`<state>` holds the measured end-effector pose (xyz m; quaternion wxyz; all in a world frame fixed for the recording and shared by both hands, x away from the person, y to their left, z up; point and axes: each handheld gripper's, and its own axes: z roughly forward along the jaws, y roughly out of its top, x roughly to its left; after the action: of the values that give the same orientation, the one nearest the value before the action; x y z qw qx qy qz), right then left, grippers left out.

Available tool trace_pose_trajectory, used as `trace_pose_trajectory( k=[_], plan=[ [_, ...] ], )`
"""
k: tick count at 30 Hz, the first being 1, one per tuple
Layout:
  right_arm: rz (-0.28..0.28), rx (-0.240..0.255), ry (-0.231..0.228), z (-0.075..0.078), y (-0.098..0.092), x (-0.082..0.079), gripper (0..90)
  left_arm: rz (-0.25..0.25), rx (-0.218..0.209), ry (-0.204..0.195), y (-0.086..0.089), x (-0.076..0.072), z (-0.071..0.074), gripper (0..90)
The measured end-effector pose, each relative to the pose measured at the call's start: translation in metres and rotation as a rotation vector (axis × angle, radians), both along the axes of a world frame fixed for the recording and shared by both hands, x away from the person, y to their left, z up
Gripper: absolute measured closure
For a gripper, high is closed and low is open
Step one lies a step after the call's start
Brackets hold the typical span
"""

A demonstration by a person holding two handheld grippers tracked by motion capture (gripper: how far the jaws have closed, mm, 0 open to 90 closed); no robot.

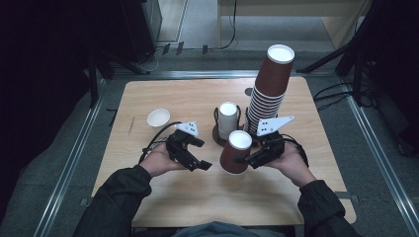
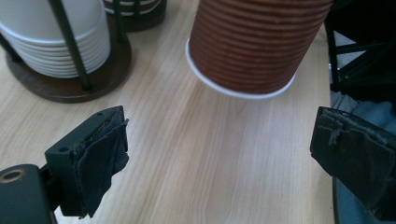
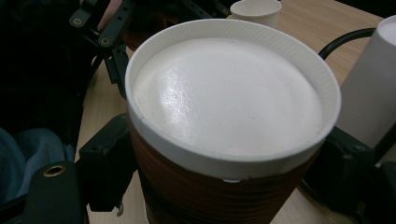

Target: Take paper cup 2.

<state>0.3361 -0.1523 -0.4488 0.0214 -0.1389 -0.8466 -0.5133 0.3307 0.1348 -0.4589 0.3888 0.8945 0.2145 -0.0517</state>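
A brown ribbed paper cup hangs upside down and slightly tilted over the middle of the wooden table, its white base facing up. My right gripper is shut on its sides; in the right gripper view the cup sits between both black fingers. My left gripper stands open just left of the cup with nothing between its jaws. In the left gripper view the cup's rim end hovers above the wood ahead of the gripper.
A tall leaning stack of brown cups stands at the back right. A stack of white cups in a wire holder is just behind the held cup. One white cup stands upright at the left.
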Motion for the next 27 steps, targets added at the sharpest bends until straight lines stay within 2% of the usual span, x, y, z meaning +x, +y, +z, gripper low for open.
trace_pose_trajectory(
  k=[8,15,27],
  plan=[
    [0.011,0.046,0.002,-0.003,0.012,-0.004,19.4,-0.012,-0.015,0.003,-0.003,-0.003,0.0,1.4],
    [0.006,0.124,-0.012,-0.006,0.021,-0.007,19.4,-0.027,-0.012,0.0,-0.009,-0.005,-0.002,1.3],
    [0.024,0.221,0.023,-0.011,0.032,-0.007,19.4,-0.043,-0.027,0.006,-0.014,-0.007,-0.003,0.3]
  ],
)
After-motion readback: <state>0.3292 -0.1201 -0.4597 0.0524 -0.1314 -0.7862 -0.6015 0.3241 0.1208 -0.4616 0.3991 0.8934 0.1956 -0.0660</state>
